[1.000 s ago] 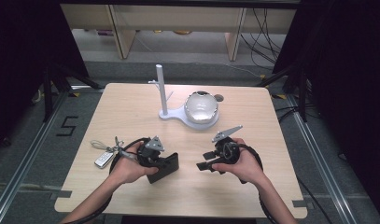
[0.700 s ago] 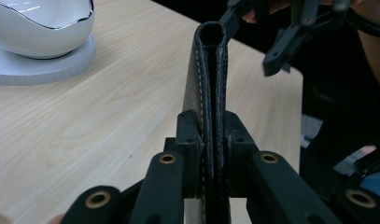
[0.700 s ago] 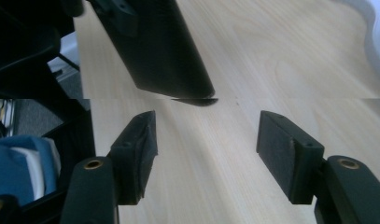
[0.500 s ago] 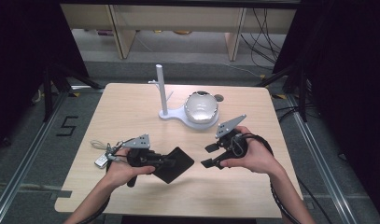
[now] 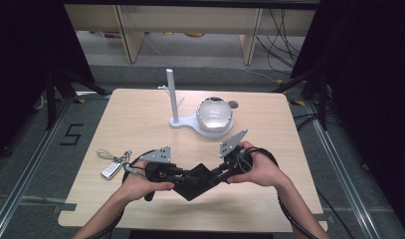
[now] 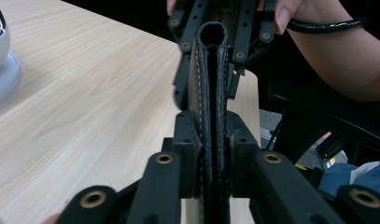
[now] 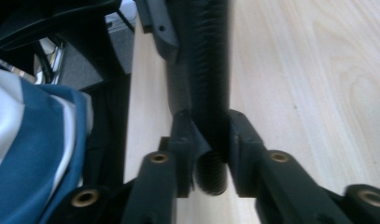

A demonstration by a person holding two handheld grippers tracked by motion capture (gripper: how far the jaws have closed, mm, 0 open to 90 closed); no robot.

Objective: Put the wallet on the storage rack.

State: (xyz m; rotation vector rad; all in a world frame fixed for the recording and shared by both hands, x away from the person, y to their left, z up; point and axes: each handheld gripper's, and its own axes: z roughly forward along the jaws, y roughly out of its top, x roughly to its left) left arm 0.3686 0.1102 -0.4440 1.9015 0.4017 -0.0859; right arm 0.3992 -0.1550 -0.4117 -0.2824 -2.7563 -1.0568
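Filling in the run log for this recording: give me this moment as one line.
left gripper: shut on black wallet | right gripper: shut on wallet's other end | wallet held above table | keys left, untouched

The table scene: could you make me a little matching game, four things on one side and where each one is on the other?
Things:
1. black wallet
2. key fob
3. white post
4. shiny dome

Places:
A. lying near the table's left edge
B. on the round end of the white base
C. clamped between both tongs
D. standing upright on the white base

Pairs: 1-C, 2-A, 3-D, 4-B
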